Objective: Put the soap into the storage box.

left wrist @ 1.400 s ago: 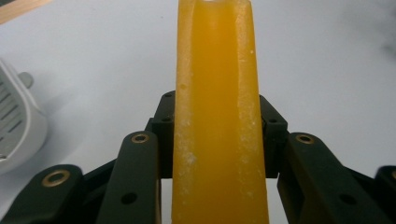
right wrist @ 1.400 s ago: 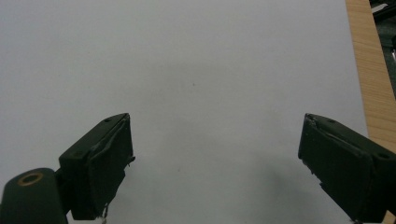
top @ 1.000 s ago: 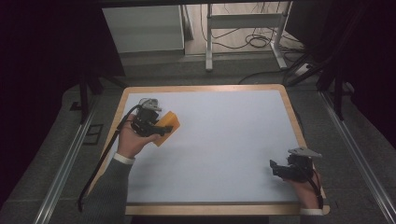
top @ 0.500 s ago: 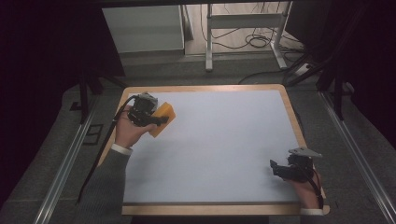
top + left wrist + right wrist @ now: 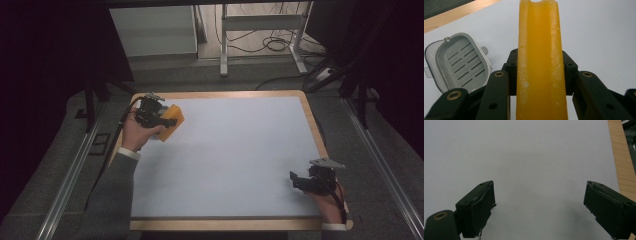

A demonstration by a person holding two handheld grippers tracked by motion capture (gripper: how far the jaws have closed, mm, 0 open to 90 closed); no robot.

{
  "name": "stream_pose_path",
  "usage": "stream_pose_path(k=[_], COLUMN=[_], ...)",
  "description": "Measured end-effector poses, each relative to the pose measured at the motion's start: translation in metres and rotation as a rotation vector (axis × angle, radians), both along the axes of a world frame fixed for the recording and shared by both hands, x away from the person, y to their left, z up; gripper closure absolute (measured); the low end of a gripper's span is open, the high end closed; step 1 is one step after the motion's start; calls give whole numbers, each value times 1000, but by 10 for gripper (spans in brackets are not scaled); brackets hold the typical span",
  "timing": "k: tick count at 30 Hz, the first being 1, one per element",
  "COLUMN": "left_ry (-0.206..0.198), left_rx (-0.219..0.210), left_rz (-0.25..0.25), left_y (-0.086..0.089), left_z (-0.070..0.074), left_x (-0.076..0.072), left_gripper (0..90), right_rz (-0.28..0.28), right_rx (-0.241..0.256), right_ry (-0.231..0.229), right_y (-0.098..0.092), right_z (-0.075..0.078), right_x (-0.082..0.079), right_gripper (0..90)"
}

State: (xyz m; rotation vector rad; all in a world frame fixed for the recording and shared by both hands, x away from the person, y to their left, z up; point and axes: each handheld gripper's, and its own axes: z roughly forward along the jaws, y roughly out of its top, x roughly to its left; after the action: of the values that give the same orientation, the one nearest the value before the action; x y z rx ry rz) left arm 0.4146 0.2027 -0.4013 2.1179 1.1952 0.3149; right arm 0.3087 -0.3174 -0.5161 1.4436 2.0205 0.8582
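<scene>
Two grippers were at work on the counter (image 5: 230, 160). Our left gripper (image 5: 539, 75) was clamped on an orange bar of soap (image 5: 539, 62), pinching its narrow sides so it stood on edge, near the far left corner. A grey slotted soap dish (image 5: 456, 65) lay just beside it; we judged the grip was meant for setting the soap there. Our right gripper (image 5: 539, 207) hung empty, jaws wide apart, parked near the right edge, out of the way.
</scene>
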Motion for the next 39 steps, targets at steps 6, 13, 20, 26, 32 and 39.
stream_pose_path(k=[6,13,20,26,32,39], left_ry=[13,22,41,44,49,58], left_rx=[1,4,3,-14,-20,-14], left_rz=[17,34,53,87,110,146], left_y=[3,6,10,16,19,28], left_z=[-3,-6,-10,-11,-11,-12], left_x=[8,15,27,34,43,53], left_gripper=[612,612,612,612,612,612], right_rz=[-1,-2,-1,-4,-3,-5], right_rx=[0,1,-5,-10,-12,-7], right_ry=[1,0,-1,-4,-5,-7], right_y=[0,-1,0,-1,1,-1], right_z=[0,0,0,0,1,2], right_x=[0,0,0,0,-1,-1], right_gripper=[101,101,101,101,101,101])
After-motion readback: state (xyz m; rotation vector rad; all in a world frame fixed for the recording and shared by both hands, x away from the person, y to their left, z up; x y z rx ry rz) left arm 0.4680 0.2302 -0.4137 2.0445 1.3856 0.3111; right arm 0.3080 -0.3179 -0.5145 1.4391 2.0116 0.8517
